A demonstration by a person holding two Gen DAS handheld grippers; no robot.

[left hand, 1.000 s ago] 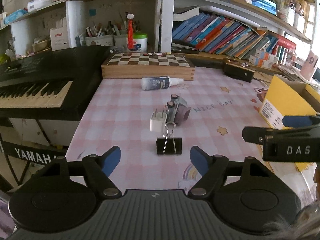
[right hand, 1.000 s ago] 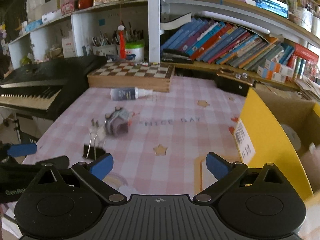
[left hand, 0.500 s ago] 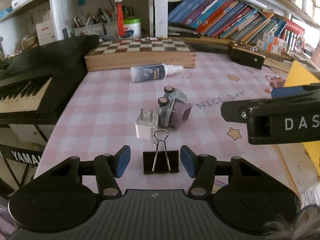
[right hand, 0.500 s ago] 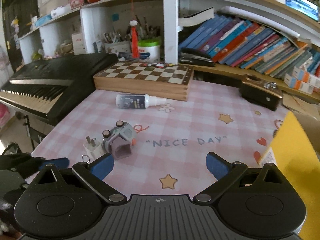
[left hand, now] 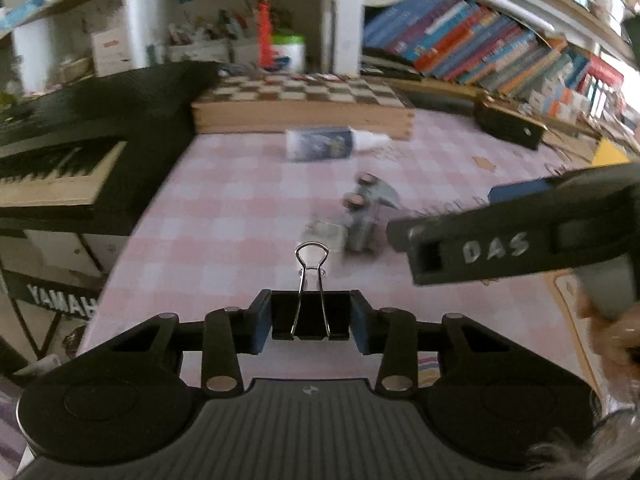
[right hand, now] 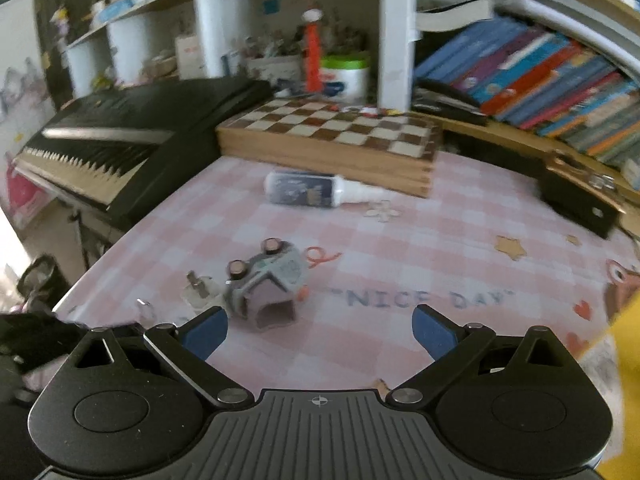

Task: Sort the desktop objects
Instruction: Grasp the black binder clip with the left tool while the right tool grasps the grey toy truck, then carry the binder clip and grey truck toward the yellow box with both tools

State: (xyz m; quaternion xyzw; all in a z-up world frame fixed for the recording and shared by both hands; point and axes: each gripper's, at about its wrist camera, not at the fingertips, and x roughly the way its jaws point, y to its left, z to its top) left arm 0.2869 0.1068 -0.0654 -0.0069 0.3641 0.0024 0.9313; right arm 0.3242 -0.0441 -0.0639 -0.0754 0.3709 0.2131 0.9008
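Observation:
My left gripper (left hand: 311, 322) is shut on a black binder clip (left hand: 311, 316), its blue pads pressed on both sides and the wire handles pointing forward. A white plug adapter (left hand: 325, 237) and a grey toy car (left hand: 366, 216) lie just beyond it on the pink checked cloth. A blue spray bottle (left hand: 320, 144) lies on its side further back. My right gripper (right hand: 320, 330) is open and empty, with the toy car (right hand: 268, 284) close in front of its left finger and the plug adapter (right hand: 200, 290) beside the car. The right gripper's body (left hand: 516, 236) crosses the left wrist view.
A wooden chessboard box (right hand: 332, 140) stands at the back. A black keyboard (right hand: 132, 128) lines the left edge. A yellow box (right hand: 624, 380) is at the right. A dark case (right hand: 576, 200) and a shelf of books (right hand: 540, 80) sit behind.
My left gripper moved forward over the binder clip and closed on it. My right gripper swung left and down toward the toy car, staying open.

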